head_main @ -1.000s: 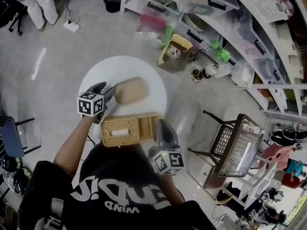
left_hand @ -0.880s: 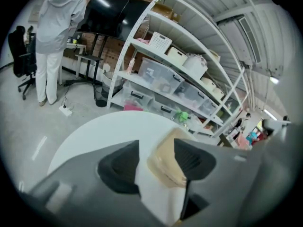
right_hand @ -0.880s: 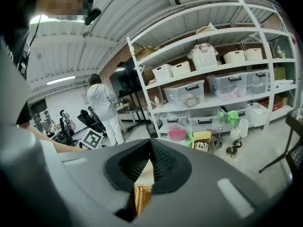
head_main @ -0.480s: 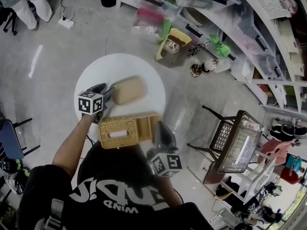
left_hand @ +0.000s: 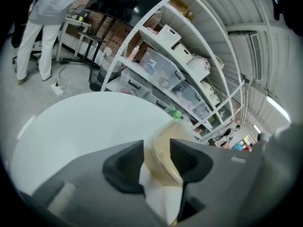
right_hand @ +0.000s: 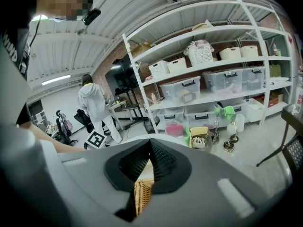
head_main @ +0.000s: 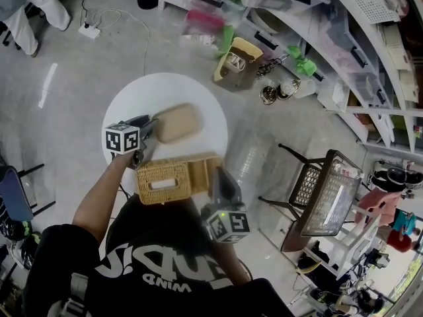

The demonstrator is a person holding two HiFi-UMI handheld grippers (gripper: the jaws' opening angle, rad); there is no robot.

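Note:
A tan soft tissue pack (head_main: 177, 123) lies on the round white table (head_main: 139, 101). My left gripper (head_main: 147, 132) is shut on the pack's near end; in the left gripper view the pack (left_hand: 163, 145) sits pinched between the jaws of this gripper (left_hand: 158, 161). A wicker tissue box (head_main: 165, 182) with a slotted top rests at the table's near edge, with an open wicker part (head_main: 201, 170) beside it. My right gripper (head_main: 221, 180) is shut on that part's right wall; the wicker wall (right_hand: 141, 195) shows just below the pressed jaws of the right gripper (right_hand: 150, 161).
White shelving with clear bins (head_main: 291, 5) runs along the far right. On the floor are a yellow basket (head_main: 238, 61), a clear tub (head_main: 248, 156), a wire rack (head_main: 327, 203) and a power strip (head_main: 87, 30). A person in white (head_main: 26, 5) stands far left.
Both grippers keep their hold. The left gripper has tilted slightly, showing more of the table top. The person in the background has stepped left.

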